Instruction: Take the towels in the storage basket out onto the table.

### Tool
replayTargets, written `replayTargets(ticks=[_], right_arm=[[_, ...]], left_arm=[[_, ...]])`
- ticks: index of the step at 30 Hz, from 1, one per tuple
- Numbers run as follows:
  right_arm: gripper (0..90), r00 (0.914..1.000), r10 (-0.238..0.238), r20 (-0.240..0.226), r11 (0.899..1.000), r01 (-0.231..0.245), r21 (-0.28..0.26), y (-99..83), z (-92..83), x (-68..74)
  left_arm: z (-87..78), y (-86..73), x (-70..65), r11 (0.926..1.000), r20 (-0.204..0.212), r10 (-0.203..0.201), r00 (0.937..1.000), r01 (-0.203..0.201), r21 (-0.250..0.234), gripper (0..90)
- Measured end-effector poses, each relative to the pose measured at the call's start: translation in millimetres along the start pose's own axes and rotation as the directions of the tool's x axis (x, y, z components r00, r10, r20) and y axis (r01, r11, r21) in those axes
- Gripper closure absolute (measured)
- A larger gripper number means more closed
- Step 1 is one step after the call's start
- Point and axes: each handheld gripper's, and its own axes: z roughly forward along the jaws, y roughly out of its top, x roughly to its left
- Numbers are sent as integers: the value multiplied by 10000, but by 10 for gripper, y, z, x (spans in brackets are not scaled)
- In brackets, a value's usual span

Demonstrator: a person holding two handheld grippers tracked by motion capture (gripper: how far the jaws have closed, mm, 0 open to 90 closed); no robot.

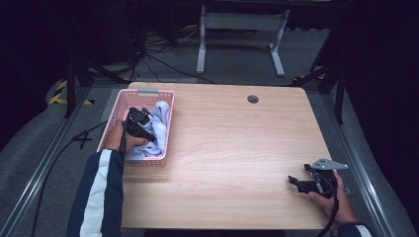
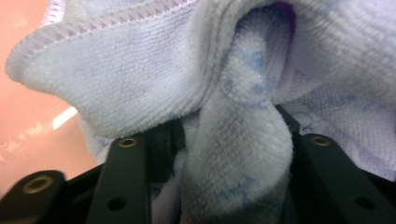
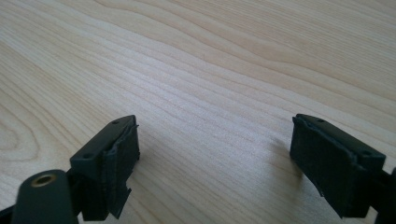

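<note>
Left jaws: partly closed round a fold of the towel [image 2: 233, 154]; in the left gripper view the pile bulges up between the two black jaws and fills the gap, so I judge the pinch has taken. A ridge is gripped, not a flat face, likely because a bunched fold gives something to bite on.

Left gripper [image 1: 137, 123]: tipped down into the basket, hand behind it. It comes in from above, which I take to be because the basket walls block any approach from the side.

Towel: pale lilac-blue terry with a stitched hem, lying crumpled inside the basket [image 1: 159, 128]; nothing of it hangs over the rim.

Basket: pink lattice plastic [image 1: 170, 123], standing at the far-left corner of the bench with a grey tab on its far rim. It keeps the cloth gathered in one place, within reach of the left hand.

Right jaws: wide apart, nothing between them; bare wood grain shows through the gap in the right gripper view.

Right gripper [image 1: 309, 181]: held low over the near-right part of the bench, well apart from the basket. I judge it is parked there, out of the way, while the left does the picking.

Bench: light wood [image 1: 237, 143], bare between basket and right hand, which leaves room to lay the towel out.
</note>
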Motion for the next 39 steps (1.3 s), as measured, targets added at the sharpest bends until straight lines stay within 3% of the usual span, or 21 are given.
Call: replayTargets(ticks=[2, 7, 12, 13, 14, 19, 21, 24, 25, 26, 28, 29, 31, 34, 35, 37, 38, 39], right_arm=[[161, 10000, 1, 0, 10000, -1, -2, 0, 0, 0], [161, 10000, -20, -7, 10000, 20, 3, -1, -1, 0], [161, 10000, -2, -20, 10000, 2, -27, -3, 0, 3], [161, 10000, -2, -20, 10000, 2, -27, -3, 0, 3], [161, 10000, -7, -18, 10000, 7, -30, -3, 0, 3], [161, 10000, 0, -16, 10000, 0, -28, -4, 0, 4], [161, 10000, 7, -20, 10000, -7, -24, -4, -1, 4], [161, 10000, 2, -16, 10000, -2, -27, -4, -1, 4], [161, 10000, 2, -17, 10000, -2, -29, -4, -1, 4], [161, 10000, 2, -16, 10000, -2, -28, -4, -1, 4], [161, 10000, 3, -15, 10000, -3, -28, -4, -1, 4], [161, 10000, 3, -15, 10000, -3, -28, -4, -1, 4], [161, 10000, 5, -15, 10000, -5, -29, -4, -1, 5], [161, 10000, 7, -14, 10000, -7, -29, -4, -1, 5], [161, 10000, 7, -14, 10000, -7, -29, -4, -1, 5], [161, 10000, 5, -14, 10000, -5, -30, -4, -1, 5], [161, 10000, 5, -14, 10000, -5, -29, -4, -1, 5], [161, 10000, 7, -13, 10000, -7, -29, -4, -1, 5]], left_arm=[[-19, -3, -16, 9998, -344, 91, 9994, -97, -172, 604], [-95, -46, -43, 9950, -1073, -243, 9939, 137, -987, 646], [-363, -117, -48, 9720, -1467, -602, 9873, 245, -2336, 657], [-363, -117, -48, 9720, -1467, -602, 9873, 245, -2336, 657], [-414, -130, -48, 9636, -1596, -673, 9849, 227, -2665, 657], [-744, -170, -43, 9213, -1152, -1001, 9883, 484, -3859, 660], [-904, -173, -42, 9014, -1013, -1049, 9893, 516, -4298, 665], [-1199, -151, -63, 8643, -818, -1083, 9907, 532, -5001, 666], [-1199, -151, -63, 8643, -818, -1083, 9907, 532, -5001, 667], [-1323, -134, -80, 8482, -766, -1111, 9909, 543, -5269, 667], [-1420, -116, -93, 8352, -697, -1102, 9915, 544, -5473, 667], [-1420, -116, -93, 8352, -697, -1102, 9915, 544, -5473, 667], [-1496, -102, -108, 8261, -744, -1156, 9905, 543, -5609, 667], [-1614, -63, -131, 8045, -628, -1217, 9906, 613, -5908, 668], [-1614, -63, -131, 8045, -628, -1217, 9906, 613, -5908, 669], [-1704, -18, -148, 7952, -605, -1172, 9913, 572, -6036, 669], [-1788, 26, -179, 7848, -673, -1113, 9915, 461, -6180, 669], [-1838, 47, -204, 7807, -679, -1119, 9914, 455, -6232, 670]])
